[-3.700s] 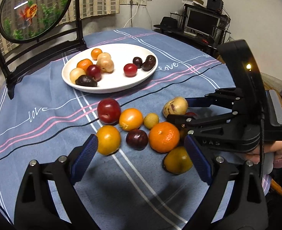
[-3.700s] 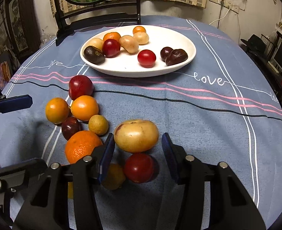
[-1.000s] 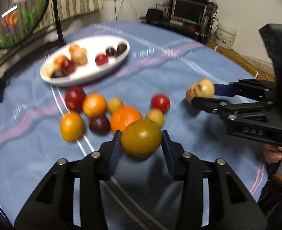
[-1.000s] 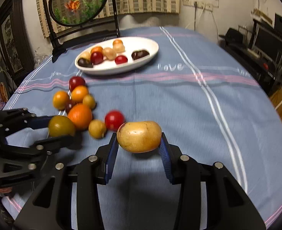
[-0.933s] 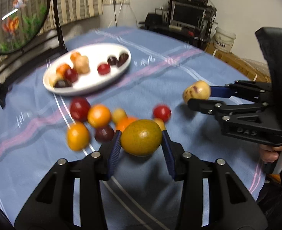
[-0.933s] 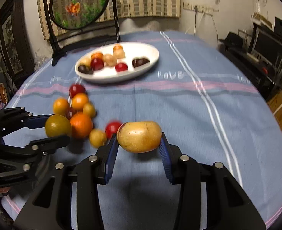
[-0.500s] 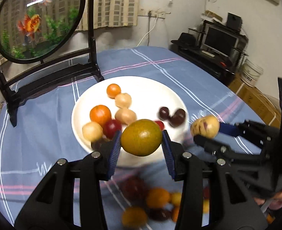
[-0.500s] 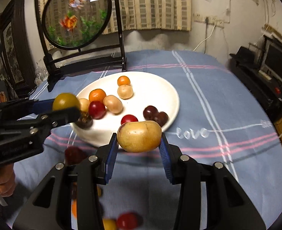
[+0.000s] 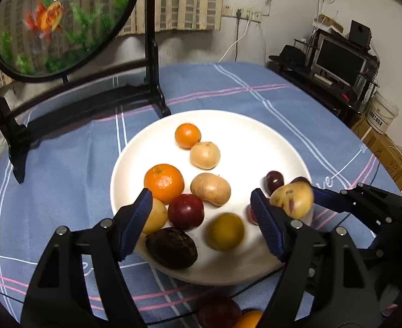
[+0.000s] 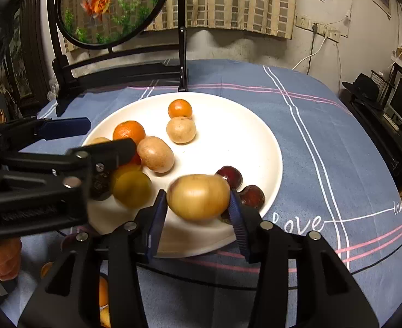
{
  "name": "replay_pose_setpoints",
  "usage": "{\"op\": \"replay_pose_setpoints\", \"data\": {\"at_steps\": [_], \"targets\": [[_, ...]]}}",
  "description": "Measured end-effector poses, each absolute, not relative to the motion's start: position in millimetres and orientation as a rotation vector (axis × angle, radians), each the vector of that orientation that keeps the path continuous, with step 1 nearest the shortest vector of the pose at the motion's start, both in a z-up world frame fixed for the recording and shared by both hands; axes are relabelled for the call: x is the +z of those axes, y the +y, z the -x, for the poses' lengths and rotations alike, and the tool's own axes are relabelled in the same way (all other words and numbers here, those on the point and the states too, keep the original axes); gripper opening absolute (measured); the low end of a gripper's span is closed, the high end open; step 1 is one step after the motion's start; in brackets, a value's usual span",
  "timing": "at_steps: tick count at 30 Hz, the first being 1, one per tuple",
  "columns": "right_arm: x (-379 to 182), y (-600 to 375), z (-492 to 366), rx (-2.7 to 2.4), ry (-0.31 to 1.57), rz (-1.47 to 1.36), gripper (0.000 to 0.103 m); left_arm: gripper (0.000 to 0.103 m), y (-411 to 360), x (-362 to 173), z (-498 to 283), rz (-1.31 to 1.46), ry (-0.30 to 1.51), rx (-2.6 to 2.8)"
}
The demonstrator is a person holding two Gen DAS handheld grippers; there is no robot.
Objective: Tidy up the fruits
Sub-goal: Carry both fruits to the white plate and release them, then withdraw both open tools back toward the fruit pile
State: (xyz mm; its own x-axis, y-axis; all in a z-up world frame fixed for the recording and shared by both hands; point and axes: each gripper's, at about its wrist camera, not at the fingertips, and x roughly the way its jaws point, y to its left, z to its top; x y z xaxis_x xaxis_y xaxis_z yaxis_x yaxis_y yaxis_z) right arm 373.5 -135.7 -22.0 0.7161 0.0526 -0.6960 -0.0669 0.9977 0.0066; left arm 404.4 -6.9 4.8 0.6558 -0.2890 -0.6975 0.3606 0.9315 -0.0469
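A white plate (image 9: 228,114) on the blue tablecloth holds oranges, tan fruits, dark plums and a dark brown fruit. My left gripper (image 9: 201,199) hovers over the plate's near side with its jaws opening wide. Blurred, a yellow-green fruit (image 9: 225,231) lies loose on the plate below them, also seen in the right wrist view (image 10: 132,188). My right gripper (image 10: 196,205) is over the plate's right front rim (image 10: 255,125). Its jaws are opening, and a blurred tan fruit (image 10: 198,196) sits between the pads.
A round fish-painted screen (image 9: 64,22) on a black stand rises just behind the plate. Loose fruits (image 9: 220,314) lie on the cloth in front of it. A desk with a monitor (image 9: 337,60) stands off to the right. A hand (image 10: 4,257) grips the left tool.
Both grippers moved from the loose fruits to above the plate. The left jaws sprang apart and the yellow-green fruit dropped onto the plate. The right jaws widened slightly around the tan fruit.
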Motion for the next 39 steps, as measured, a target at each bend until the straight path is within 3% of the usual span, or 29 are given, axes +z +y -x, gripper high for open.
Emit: {"op": "replay_pose_setpoints", "data": {"at_steps": [15, 24, 33, 39], "targets": [[-2, -146, -266, -0.022, 0.715, -0.016, 0.051, 0.098, 20, 28, -296, -0.128, 0.685, -0.373], [-41, -139, -197, -0.016, 0.803, -0.029, 0.051, 0.098, 21, -1, -261, -0.125, 0.745, -0.417], [-49, -130, -203, 0.000, 0.826, -0.080, 0.051, 0.098, 31, -21, -246, -0.079, 0.783, -0.378], [-51, -126, -219, 0.005, 0.832, -0.087, 0.040, 0.098, 35, -23, -249, -0.066, 0.791, -0.360]]}}
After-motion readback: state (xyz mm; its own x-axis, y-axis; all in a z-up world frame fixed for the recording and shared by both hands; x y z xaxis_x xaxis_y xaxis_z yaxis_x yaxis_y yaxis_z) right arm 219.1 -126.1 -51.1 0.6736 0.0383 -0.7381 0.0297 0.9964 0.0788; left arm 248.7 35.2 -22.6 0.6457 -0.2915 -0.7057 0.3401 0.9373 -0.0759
